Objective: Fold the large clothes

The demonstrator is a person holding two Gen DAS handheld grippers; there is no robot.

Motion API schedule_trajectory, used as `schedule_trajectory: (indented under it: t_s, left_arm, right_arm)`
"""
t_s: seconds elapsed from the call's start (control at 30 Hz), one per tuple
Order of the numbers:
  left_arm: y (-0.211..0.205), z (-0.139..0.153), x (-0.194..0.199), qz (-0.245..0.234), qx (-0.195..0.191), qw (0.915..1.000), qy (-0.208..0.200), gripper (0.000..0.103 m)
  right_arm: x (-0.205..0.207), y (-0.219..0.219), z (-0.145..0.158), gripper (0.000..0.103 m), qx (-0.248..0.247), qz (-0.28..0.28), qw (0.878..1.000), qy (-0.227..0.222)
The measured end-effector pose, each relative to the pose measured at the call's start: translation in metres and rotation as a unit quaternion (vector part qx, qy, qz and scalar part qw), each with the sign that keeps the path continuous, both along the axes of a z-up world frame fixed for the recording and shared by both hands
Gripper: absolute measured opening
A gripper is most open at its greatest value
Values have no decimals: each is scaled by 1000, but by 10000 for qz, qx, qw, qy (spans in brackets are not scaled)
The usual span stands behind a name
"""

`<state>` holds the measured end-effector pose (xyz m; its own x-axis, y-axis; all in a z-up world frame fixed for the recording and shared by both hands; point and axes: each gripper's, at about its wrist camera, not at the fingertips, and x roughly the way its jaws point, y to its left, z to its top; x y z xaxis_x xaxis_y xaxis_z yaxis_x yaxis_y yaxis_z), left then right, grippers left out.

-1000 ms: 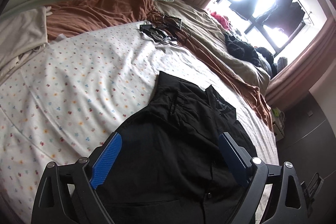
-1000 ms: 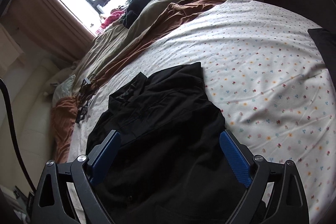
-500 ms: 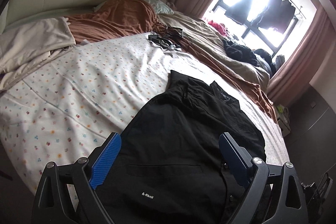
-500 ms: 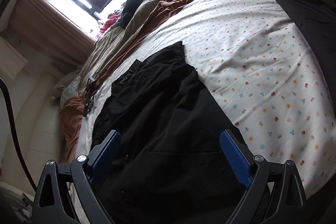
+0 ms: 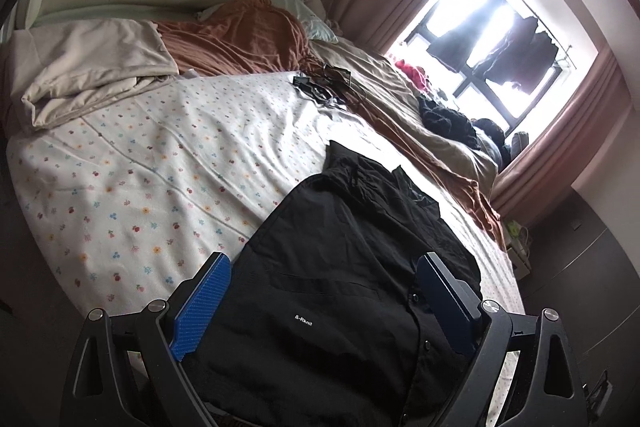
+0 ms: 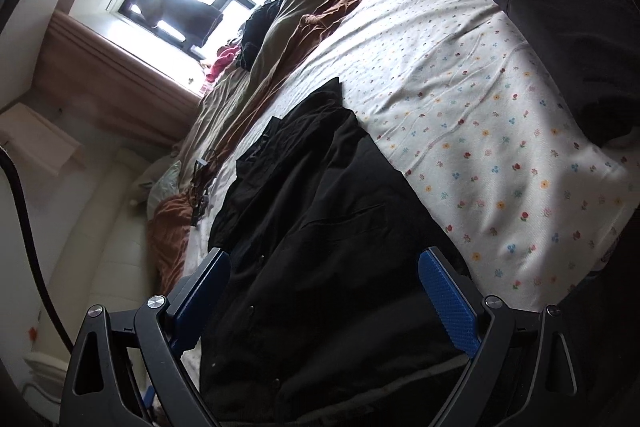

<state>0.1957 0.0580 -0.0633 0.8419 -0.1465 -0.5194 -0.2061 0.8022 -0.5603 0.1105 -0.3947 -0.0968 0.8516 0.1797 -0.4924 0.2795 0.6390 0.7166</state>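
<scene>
Left wrist view: both hand-held grippers, left (image 5: 324, 297) and right (image 6: 324, 297), released above the shirt (image 5: 340, 267); a one-layer pinch could skew the fold.

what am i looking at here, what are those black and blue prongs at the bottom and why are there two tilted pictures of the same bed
There is no robot here. A person holds a two-finger tool in each hand, and each tool carries a wide-angle camera that looks forward along its fingers. That lens bends and tilts the room.

One picture comes from the left gripper, the other from the right gripper. The blue parts are the grip pads on the fingers.

Both look over a bed with a flower-print sheet. On it lies a black shirt, also seen in the right view, which is the garment to be folded. Rumpled brown and beige bedding lies toward the window.

Both grippers are wide open above the shirt. Neither holds anything.
</scene>
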Motion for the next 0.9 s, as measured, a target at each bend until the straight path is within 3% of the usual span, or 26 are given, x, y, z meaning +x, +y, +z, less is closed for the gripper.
schedule_trajectory:
  t_s: [0.13, 0.3, 0.5, 0.73, 0.9]
  left_arm:
    - [19, -4, -16, -18, -190, 9997, 125, 95]
    - [38, -6, -30, -156, -50, 9996, 248, 95]
    - [46, -34, -43, -363, -91, 9980, 511, 94]
    - [54, -74, -36, -557, -317, 9937, 920, 75]
    - [58, -96, -25, -692, -524, 9901, 1105, 70]
  right_arm:
    - [-21, -10, -6, 95, 21, -12, 10000, -18]
    - [-38, -24, -19, 95, 139, -114, 9998, -65]
    - [-38, -36, -40, 95, 325, 91, 9994, 34]
    - [-24, -32, -70, 87, 430, 514, 9976, 154]
    - [-8, -18, -81, 84, 534, 884, 9946, 107]
